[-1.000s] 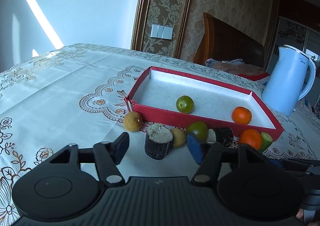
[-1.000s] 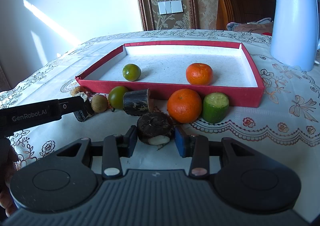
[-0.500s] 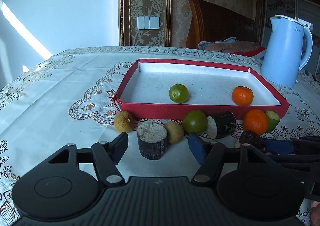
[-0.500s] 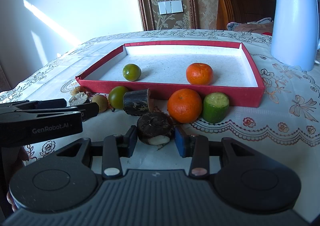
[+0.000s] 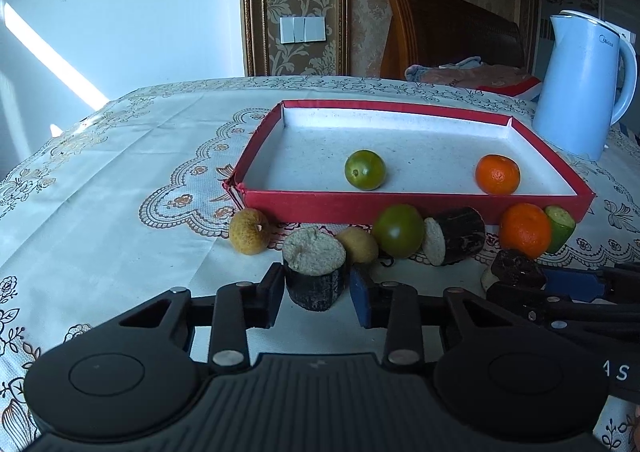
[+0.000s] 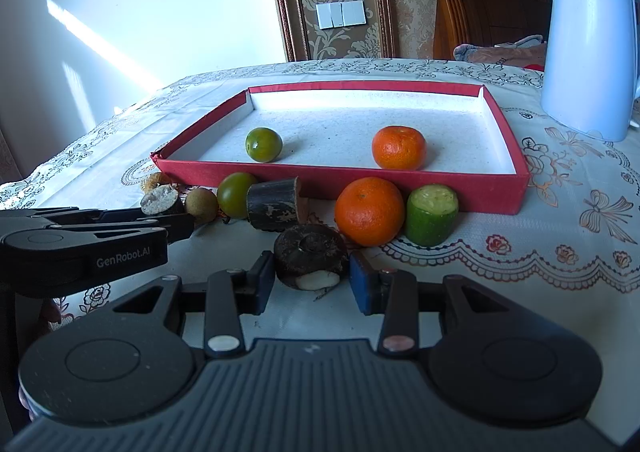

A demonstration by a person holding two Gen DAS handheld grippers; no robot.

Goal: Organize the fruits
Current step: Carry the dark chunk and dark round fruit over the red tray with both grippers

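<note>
A red tray [image 5: 416, 202] with a white floor holds a green citrus [image 5: 365, 175] and a tangerine [image 5: 497, 174]. Along its front wall lie two brown longans [image 5: 249, 231], a green fruit [image 5: 398, 231], a dark stalk piece [image 5: 456, 236], another tangerine [image 5: 525, 230] and a cucumber piece [image 6: 431, 215]. My left gripper [image 5: 316, 300] has its jaws closing, both pads against an upright dark chunk with a pale cut top [image 5: 314, 272]. My right gripper [image 6: 312, 284] is shut on a dark round chunk [image 6: 310, 254] resting on the cloth.
A pale blue kettle [image 5: 582, 86] stands at the tray's far right corner. A wooden chair [image 5: 448, 28] with clothes on it is behind the table. The embroidered tablecloth [image 5: 100, 180] stretches left of the tray. In the right wrist view the left gripper's body [image 6: 84, 244] crosses the left side.
The left gripper's jaws have narrowed from wide apart onto the pale-topped chunk, and its view has rolled level and edged closer. The right gripper and its chunk have not moved.
</note>
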